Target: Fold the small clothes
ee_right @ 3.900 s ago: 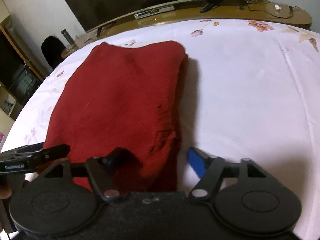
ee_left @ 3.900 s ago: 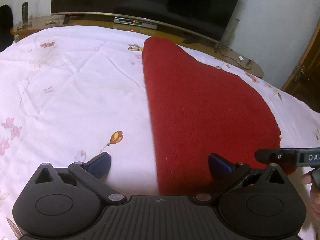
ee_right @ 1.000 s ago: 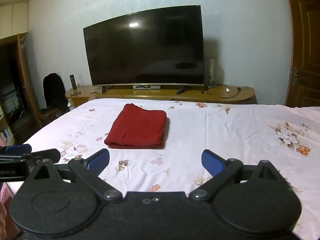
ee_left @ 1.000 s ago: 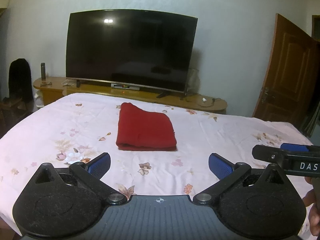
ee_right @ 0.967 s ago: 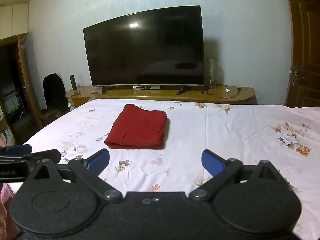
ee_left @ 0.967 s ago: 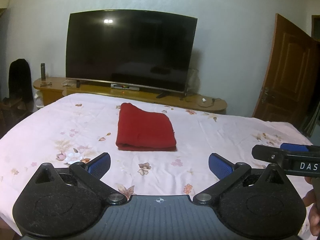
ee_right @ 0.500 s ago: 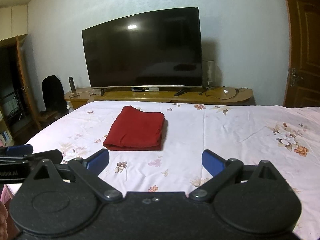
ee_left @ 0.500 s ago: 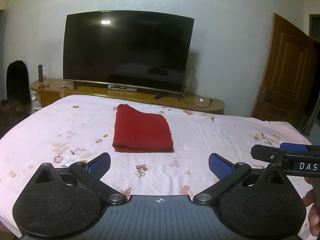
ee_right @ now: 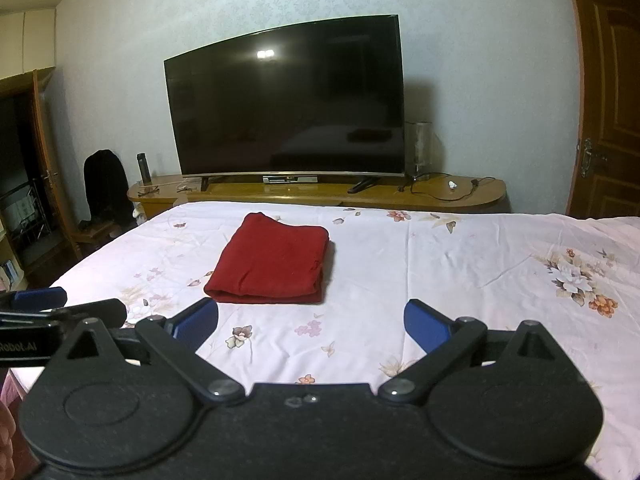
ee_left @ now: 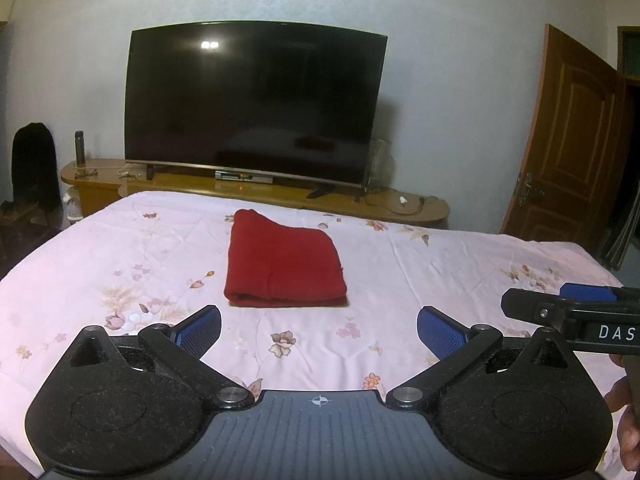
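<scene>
The bed (ee_left: 460, 264) carried one red garment (ee_left: 282, 262), which lay as a flat, squared bundle toward its far edge, left of the middle, so the folding looked finished as far as the views showed. The left gripper (ee_left: 319, 330) and right gripper (ee_right: 311, 322) hung well back over the near edge, jaws apart, holding nothing.

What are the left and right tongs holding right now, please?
Left tongs: open, holding nothing.
Right tongs: open, holding nothing.
</scene>
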A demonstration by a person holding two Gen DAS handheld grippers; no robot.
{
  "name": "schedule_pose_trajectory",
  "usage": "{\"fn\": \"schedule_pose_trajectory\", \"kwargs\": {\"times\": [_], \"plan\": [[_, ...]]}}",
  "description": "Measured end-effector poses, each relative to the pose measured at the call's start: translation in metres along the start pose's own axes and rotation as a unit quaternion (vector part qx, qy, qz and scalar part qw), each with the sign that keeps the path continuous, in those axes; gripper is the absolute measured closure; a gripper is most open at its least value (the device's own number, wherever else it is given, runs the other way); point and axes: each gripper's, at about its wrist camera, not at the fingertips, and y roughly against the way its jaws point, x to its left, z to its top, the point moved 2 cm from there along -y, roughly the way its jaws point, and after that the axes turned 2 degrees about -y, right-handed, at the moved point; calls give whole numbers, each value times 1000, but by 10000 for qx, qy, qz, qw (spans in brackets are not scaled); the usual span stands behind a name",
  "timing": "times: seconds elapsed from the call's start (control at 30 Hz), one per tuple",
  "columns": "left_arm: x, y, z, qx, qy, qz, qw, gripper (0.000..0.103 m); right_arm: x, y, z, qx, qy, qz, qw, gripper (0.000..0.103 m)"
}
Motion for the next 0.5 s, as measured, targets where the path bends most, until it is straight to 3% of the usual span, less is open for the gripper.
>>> {"fn": "schedule_pose_trajectory", "kwargs": {"times": [0.5], "plan": [[-2,-1,3,-20,-40,6,10000,0,-5,1,4,-23,23,27,10000,4]]}}
